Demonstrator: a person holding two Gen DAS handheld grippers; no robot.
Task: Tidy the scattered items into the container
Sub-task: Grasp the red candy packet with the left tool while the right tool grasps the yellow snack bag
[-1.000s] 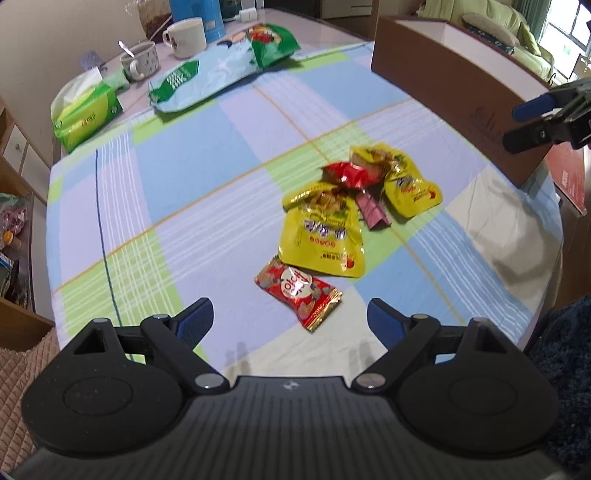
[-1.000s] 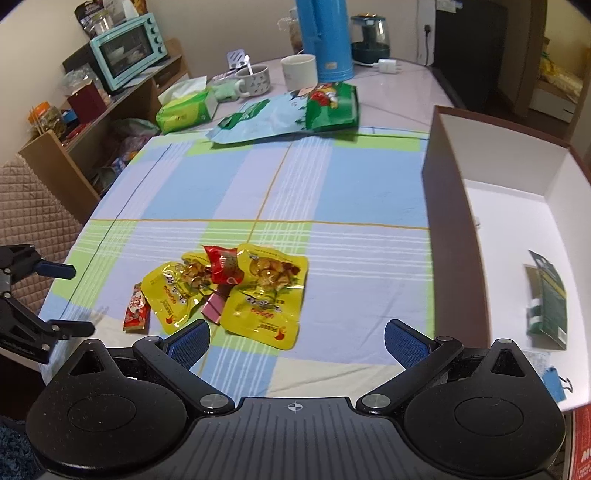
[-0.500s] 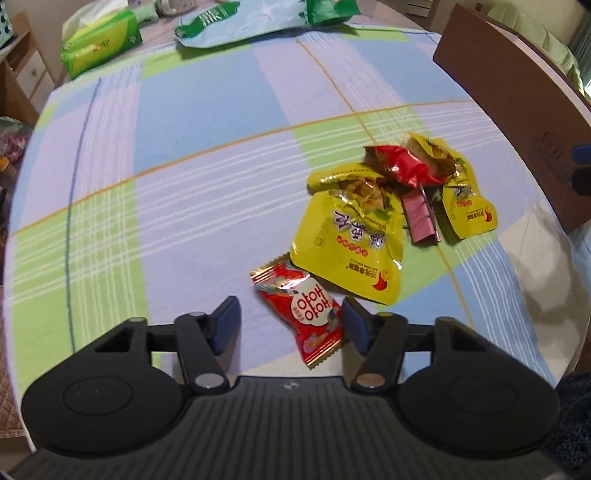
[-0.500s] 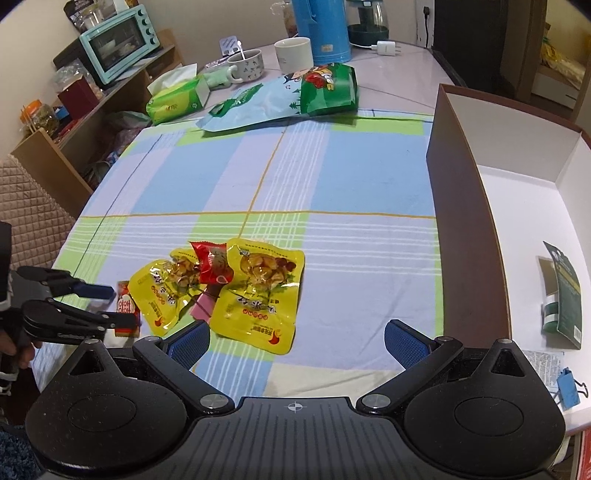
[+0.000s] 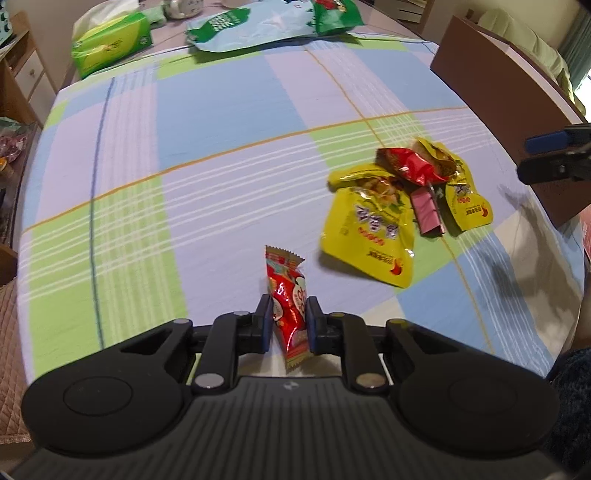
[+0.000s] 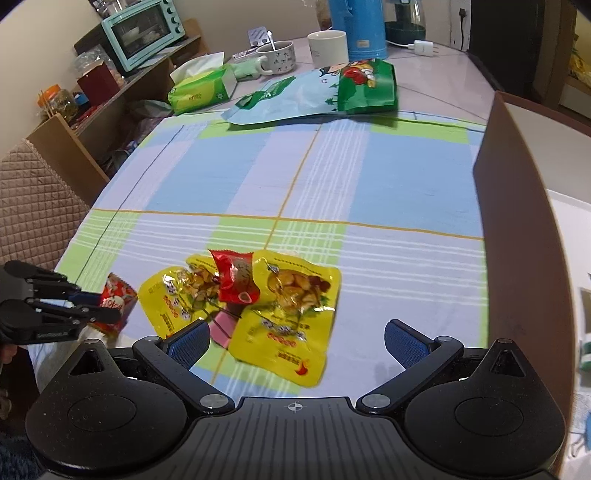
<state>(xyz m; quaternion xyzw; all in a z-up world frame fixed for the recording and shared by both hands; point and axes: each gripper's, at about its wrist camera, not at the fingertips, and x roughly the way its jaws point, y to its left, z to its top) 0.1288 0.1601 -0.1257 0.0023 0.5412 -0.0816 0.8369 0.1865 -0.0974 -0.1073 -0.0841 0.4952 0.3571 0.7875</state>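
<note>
My left gripper (image 5: 289,319) is shut on a small red snack packet (image 5: 288,291), which stands on edge between the pads. The right wrist view shows that same packet (image 6: 115,304) held at the table's near left corner. To its right lies a heap of snacks: a large yellow pouch (image 5: 369,230), a second yellow pouch (image 5: 467,201), a red wrapper (image 5: 410,166) and a pink bar (image 5: 428,210). My right gripper (image 6: 297,341) hangs open just short of the nearer yellow pouch (image 6: 291,314). The brown box (image 6: 517,229) with white inside stands at the right.
The checked tablecloth (image 6: 332,177) covers the table. At the far end lie a big blue-green snack bag (image 6: 314,94), a green tissue pack (image 6: 201,88), two mugs (image 6: 280,57) and a blue flask (image 6: 356,26). A padded chair (image 6: 33,206) and shelves stand at the left.
My left gripper has closed from open onto the red packet and tipped it upright. The right gripper has moved forward and down towards the snack heap, still open.
</note>
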